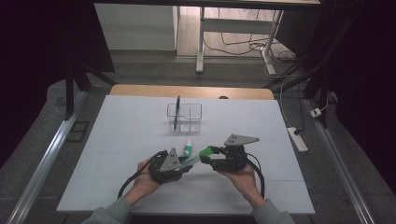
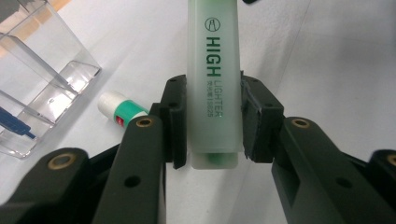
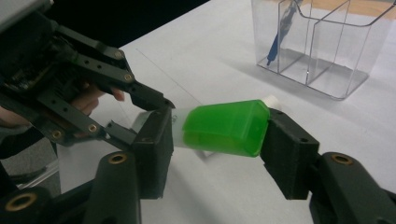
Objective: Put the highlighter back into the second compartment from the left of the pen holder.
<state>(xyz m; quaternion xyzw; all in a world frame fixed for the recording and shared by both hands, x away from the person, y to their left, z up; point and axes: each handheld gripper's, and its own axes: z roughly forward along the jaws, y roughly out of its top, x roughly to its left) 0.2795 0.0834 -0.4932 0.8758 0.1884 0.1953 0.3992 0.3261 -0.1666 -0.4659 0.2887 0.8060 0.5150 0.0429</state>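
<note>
A: What is happening close to the near edge of the white table?

B: The person is holding two tools there. The left gripper is squeezing the pale green plastic highlighter pen tight around its body. You can read "HIGH LIGHTER" on it.

A: And the other tool?

B: The right gripper is sitting around the bright green cap at the end of that pen. Its jaws are standing about halfway wide, one on each side of the cap. The right pad looks like it is touching the cap's end. The left pad is lying beside the pale body behind the cap, and I cannot tell if it is pressing yet.

A: So what step is this?

B: I think they are getting ready to pull the cap off. The pen is hanging in the air between both tools, above the table, near the middle of the near edge.

A: What comes next?

B: The right jaws need to close firmly on the cap. Then the two hands should pull apart in a straight line.

A: What is farther back?

B: A small white glue stick with a green band is lying on the table. Behind it, toward the middle, a clear plastic box with dividers is standing with a dark blue pen in its left part.
</note>
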